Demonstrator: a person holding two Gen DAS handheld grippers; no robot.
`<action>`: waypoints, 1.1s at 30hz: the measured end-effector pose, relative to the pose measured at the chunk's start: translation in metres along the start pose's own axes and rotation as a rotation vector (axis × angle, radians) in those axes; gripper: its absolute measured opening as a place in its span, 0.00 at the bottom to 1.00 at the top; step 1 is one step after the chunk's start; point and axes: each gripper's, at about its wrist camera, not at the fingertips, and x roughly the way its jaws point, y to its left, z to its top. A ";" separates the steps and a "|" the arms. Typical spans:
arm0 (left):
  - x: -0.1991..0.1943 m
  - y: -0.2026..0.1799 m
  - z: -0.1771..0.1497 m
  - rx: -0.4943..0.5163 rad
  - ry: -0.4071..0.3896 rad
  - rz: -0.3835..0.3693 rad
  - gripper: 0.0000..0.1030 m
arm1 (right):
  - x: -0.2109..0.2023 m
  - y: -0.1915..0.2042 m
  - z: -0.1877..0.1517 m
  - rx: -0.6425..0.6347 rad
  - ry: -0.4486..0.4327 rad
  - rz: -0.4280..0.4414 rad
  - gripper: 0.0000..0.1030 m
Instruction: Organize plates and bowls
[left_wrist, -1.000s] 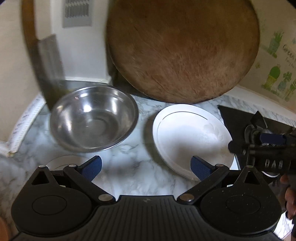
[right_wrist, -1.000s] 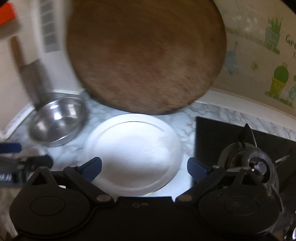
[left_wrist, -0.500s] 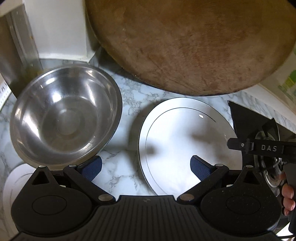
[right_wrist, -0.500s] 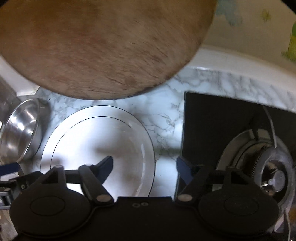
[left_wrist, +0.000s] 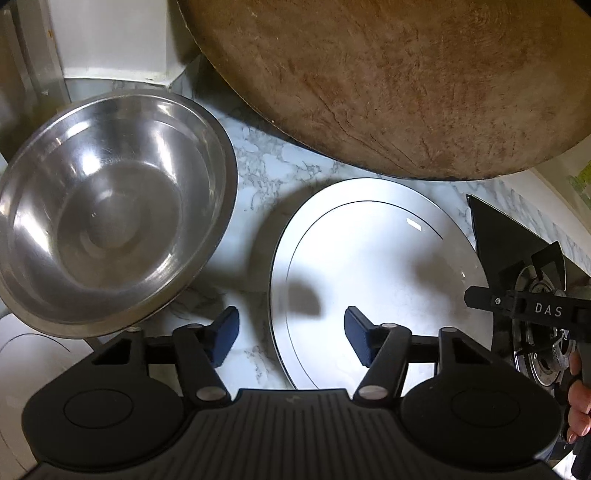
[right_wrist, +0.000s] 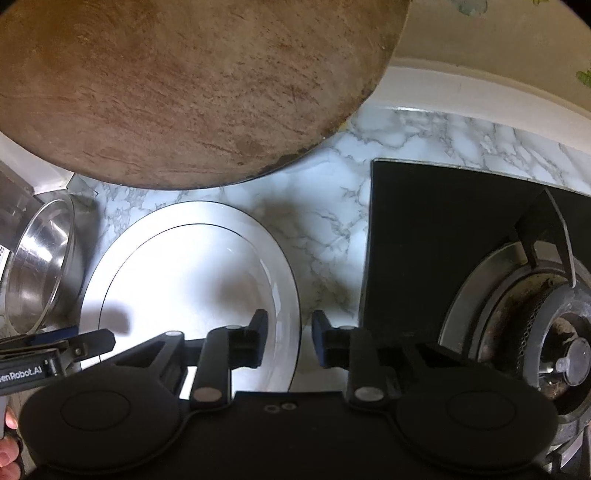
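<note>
A white plate (left_wrist: 376, 266) with a thin dark ring lies on the marble counter; it also shows in the right wrist view (right_wrist: 184, 273). A steel bowl (left_wrist: 110, 206) stands to its left, seen edge-on in the right wrist view (right_wrist: 40, 258). Another white plate (left_wrist: 22, 354) lies partly under the bowl at the lower left. My left gripper (left_wrist: 291, 336) is open and straddles the plate's left rim. My right gripper (right_wrist: 290, 339) is partly closed, its jaws on either side of the plate's right rim, with a gap left.
A large round wooden board (left_wrist: 388, 81) leans against the back wall behind the plate. A black gas stove (right_wrist: 480, 266) with a burner (right_wrist: 554, 332) lies right of the plate. A white box (left_wrist: 114, 37) stands at the back left.
Both grippers have dropped closer to the white plate and narrowed their jaws around its opposite rims. The right jaws have closed further than the left.
</note>
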 end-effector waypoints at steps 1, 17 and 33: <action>0.001 -0.001 0.000 0.002 0.004 -0.004 0.53 | 0.001 -0.001 -0.001 0.004 0.001 0.002 0.20; 0.003 0.005 0.003 -0.061 0.017 -0.029 0.29 | 0.000 -0.007 -0.010 0.013 0.016 0.024 0.11; -0.005 0.011 -0.008 -0.043 0.029 -0.009 0.14 | -0.011 0.000 -0.029 0.004 -0.025 -0.003 0.09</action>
